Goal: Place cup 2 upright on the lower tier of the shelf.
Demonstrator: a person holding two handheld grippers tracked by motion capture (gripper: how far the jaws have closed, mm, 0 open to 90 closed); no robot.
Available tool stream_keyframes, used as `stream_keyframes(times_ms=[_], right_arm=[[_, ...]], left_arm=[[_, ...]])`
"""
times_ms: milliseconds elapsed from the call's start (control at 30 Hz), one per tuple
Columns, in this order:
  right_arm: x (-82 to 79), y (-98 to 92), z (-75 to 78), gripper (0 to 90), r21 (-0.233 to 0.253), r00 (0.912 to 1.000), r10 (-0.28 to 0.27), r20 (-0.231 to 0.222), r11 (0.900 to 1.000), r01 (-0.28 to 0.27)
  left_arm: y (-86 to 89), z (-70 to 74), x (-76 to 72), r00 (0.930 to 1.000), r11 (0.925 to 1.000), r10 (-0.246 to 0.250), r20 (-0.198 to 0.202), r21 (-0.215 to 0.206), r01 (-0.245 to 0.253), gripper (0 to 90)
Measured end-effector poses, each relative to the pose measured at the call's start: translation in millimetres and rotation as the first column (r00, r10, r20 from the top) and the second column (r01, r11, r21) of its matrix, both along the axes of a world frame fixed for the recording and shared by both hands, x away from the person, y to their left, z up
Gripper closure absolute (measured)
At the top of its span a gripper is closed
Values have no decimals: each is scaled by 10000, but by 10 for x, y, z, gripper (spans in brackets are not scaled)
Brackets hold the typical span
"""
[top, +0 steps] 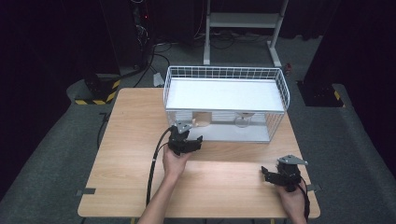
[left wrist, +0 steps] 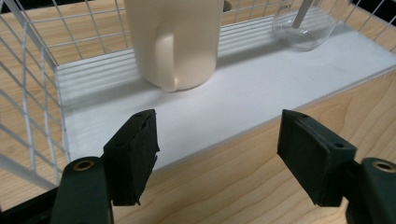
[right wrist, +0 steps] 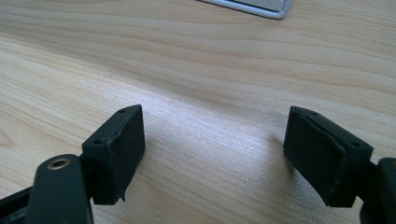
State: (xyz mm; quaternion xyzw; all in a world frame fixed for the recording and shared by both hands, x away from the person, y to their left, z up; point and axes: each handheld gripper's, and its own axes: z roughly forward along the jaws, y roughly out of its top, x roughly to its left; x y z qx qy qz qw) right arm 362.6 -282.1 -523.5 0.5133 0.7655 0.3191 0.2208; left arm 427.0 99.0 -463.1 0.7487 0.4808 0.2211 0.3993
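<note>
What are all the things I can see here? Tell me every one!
table: one, light wood, middle of the room.
rack: one, white wire with two white shelves, at the table's far edge.
mug: one, cream, on the lower shelf, its handle toward the left gripper.
glass: one, clear, on the lower shelf beside the mug, something pale standing in it.
stand: one, white, on the floor behind the table.
left gripper: one, black, open, in front of the mug.
right gripper: one, black, open, over bare table.
hands: two, holding the grippers.
</note>
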Motion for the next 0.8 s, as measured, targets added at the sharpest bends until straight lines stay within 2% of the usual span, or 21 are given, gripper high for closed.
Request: stream_keyframes(times_ms=[33, 167, 267, 800], right_arm=[[0, 0, 0, 205, 2, 10000, 0, 0, 10000, 0], [0, 0, 0, 205, 1, 10000, 0, -1, 10000, 0], [0, 0, 0, 205, 0, 10000, 2, 3, 10000, -2], [0, 2, 0, 205, 19, 10000, -13, 2, 10000, 13]], left_arm=[[10, 1, -9, 9999, 10000, -8, -104, -19, 8, 292], [38, 8, -36, 10000, 10000, -22, -48, -85, 22, 291], [84, 21, -69, 10000, 9995, 6, -70, -313, -8, 290], [250, 79, -203, 10000, 9982, 95, 14, -585, -94, 279]])
